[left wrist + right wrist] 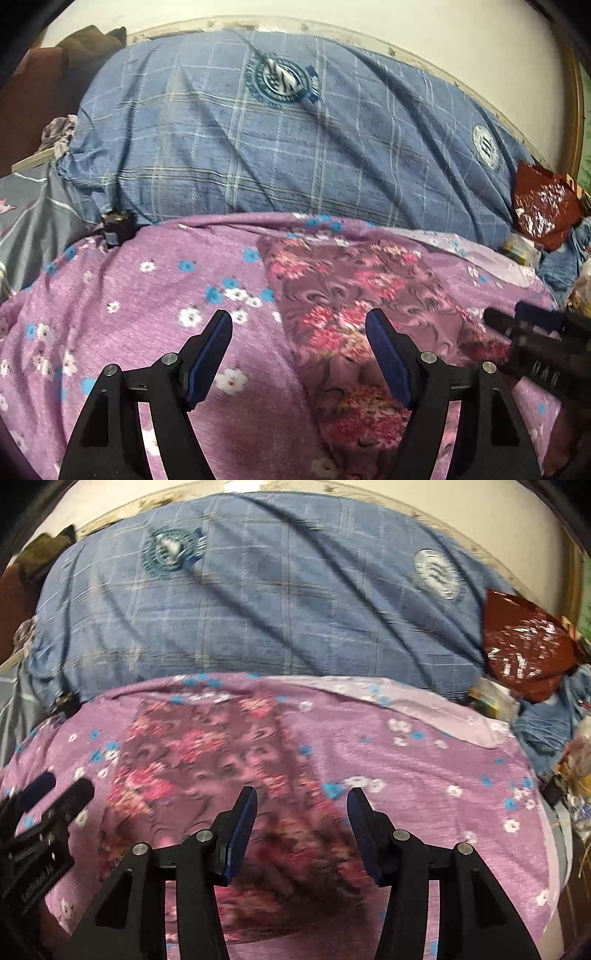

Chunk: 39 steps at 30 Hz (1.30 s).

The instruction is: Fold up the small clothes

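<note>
While the dark floral garment (pixel 354 325) lies flat as a long strip on the lilac bedspread (pixel 147 295), ready for another fold, the left tool (pixel 299 350) hovers released above it and the right tool (pixel 301 821) too grasps nothing

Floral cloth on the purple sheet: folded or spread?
Cannot tell: floral cloth lies flat as a narrow strip with straight edges on the purple sheet; no layers show.

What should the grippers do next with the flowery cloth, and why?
Probably lower both onto its near edge and pinch it: the pink floral cloth lies flat on the purple bedsheet, and the left gripper and right gripper hover open, holding nothing.
</note>
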### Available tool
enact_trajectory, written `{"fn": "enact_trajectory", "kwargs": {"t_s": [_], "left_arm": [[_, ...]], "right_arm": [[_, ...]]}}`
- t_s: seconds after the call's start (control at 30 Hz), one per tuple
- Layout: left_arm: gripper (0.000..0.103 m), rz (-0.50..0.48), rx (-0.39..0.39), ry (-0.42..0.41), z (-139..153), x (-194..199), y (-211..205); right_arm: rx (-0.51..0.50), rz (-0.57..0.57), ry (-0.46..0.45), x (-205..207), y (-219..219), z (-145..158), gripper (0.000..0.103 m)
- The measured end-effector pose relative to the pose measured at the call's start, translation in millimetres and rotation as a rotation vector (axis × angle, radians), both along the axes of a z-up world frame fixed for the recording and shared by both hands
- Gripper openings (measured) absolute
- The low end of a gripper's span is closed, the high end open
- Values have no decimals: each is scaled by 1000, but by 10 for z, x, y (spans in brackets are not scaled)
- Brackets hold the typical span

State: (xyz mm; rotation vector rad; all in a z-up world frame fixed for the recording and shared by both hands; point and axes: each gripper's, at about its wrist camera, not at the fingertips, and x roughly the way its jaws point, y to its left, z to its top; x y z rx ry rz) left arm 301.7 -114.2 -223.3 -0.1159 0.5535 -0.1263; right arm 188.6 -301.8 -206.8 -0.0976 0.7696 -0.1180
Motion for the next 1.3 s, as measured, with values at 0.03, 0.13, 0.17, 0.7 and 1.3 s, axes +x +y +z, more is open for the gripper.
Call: {"fn": "enact_trajectory", "kwargs": {"t_s": [0.03,0.13,0.17,0.7,1.3], "left_arm": [[74,14,-2,-11,22,-8,47],[74,67,-13,-46,86,-39,207],[74,87,-13,-58,106,-48,272],[74,275,4,-53,84,84,884],[74,349,26,-35,15,204,1152]], "right_arm": [[-1,28,4,-9,86,-15,52],[-20,83,2,-18,285,-20,52],[-28,104,2,-20,376,-32,52],[-12,339,30,-125,1167,-102,52],[23,624,235,-490,1838,-410,52]]}}
